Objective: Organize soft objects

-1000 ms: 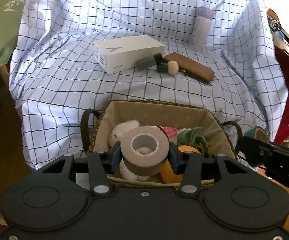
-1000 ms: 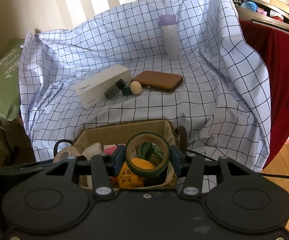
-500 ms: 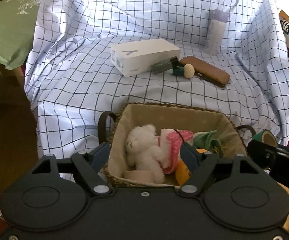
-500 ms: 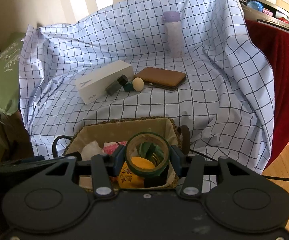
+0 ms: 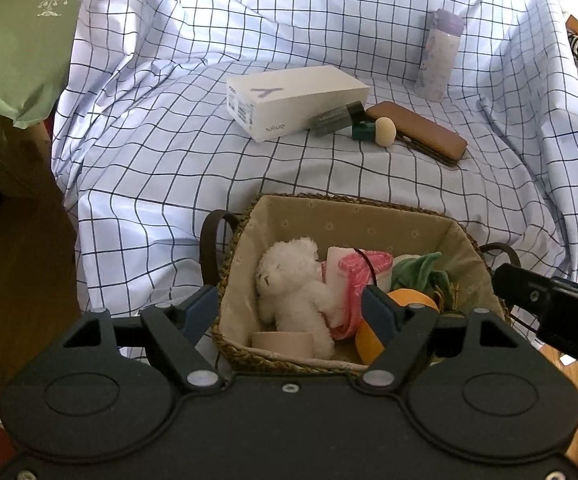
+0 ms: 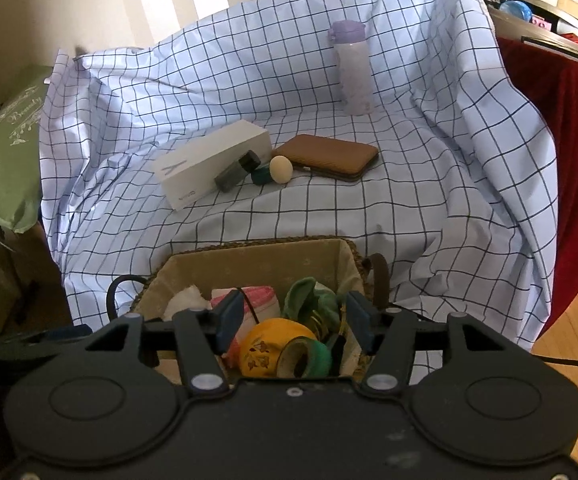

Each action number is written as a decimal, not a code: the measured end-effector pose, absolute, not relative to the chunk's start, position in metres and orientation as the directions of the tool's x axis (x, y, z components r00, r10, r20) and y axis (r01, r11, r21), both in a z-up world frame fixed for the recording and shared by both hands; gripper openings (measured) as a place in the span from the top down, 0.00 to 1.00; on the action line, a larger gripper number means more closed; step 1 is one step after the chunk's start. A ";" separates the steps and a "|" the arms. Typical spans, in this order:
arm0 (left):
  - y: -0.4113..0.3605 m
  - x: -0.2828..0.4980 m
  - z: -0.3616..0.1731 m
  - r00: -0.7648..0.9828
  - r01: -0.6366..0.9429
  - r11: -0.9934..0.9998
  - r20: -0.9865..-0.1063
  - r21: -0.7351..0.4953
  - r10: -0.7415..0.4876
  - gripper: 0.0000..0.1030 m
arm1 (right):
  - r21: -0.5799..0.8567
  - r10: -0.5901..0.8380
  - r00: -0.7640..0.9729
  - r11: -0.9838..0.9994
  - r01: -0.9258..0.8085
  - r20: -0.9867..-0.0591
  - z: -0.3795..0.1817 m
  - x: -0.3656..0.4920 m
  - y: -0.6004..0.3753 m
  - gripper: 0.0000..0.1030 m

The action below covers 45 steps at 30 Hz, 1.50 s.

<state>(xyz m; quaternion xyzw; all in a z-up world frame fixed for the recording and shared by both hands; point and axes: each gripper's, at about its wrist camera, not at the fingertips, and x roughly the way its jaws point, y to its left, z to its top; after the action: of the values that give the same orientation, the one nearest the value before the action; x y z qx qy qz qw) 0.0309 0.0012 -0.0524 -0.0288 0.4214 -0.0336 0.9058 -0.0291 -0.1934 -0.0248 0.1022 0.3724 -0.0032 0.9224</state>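
Basket (image 5: pixel 245 236) before my fingers: teddy bear (image 5: pixel 289 276) left, tape roll (image 6: pixel 303 356) right; box (image 5: pixel 297 100) behind.

quick count, going by both cams: 1 woven basket (image 5: pixel 245 216) w/ 2 dark handles. inside it: 1 white teddy (image 5: pixel 289 276), 1 pink n white cloth (image 5: pixel 353 268), 1 green cloth (image 5: pixel 417 272), 1 yellow round thing (image 6: pixel 265 344), and 2 tape rolls, a beige roll (image 5: pixel 283 340) + a green roll (image 6: pixel 305 356). out on the checked sheet (image 5: pixel 169 160): 1 white box (image 5: pixel 297 96), 1 grey tube (image 5: pixel 333 118), 1 sponge thing w/ green base (image 5: pixel 375 130), 1 brown case (image 5: pixel 417 132), 1 purple bottle (image 5: pixel 439 56). so 7 in the basket, 5 outside it afaict
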 end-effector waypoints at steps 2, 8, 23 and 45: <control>0.001 0.031 -0.052 0.641 0.040 0.996 -0.762 -0.078 -0.085 0.28 | 0.180 0.064 0.722 0.980 0.085 -0.689 -0.025 -0.030 -0.193 0.43; 0.000 0.031 -0.052 0.641 0.042 0.996 -0.763 -0.076 -0.085 0.27 | 0.170 0.056 0.719 0.982 0.087 -0.692 -0.025 -0.031 -0.192 0.41; -0.001 0.028 -0.054 0.638 0.049 0.996 -0.765 -0.073 -0.087 0.23 | 0.171 0.054 0.710 0.981 0.094 -0.702 -0.029 -0.031 -0.194 0.38; 0.009 0.032 -0.054 0.646 0.012 0.997 -0.760 -0.077 -0.067 0.17 | 0.117 0.009 0.712 0.988 0.103 -0.702 -0.034 -0.029 -0.196 0.29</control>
<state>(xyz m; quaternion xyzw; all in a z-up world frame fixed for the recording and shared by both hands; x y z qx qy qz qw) 0.0319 0.0095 -0.0538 -0.0326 0.4202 -0.0216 0.9066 -0.0293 -0.1961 -0.0336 0.0740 0.3783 -0.0253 0.9224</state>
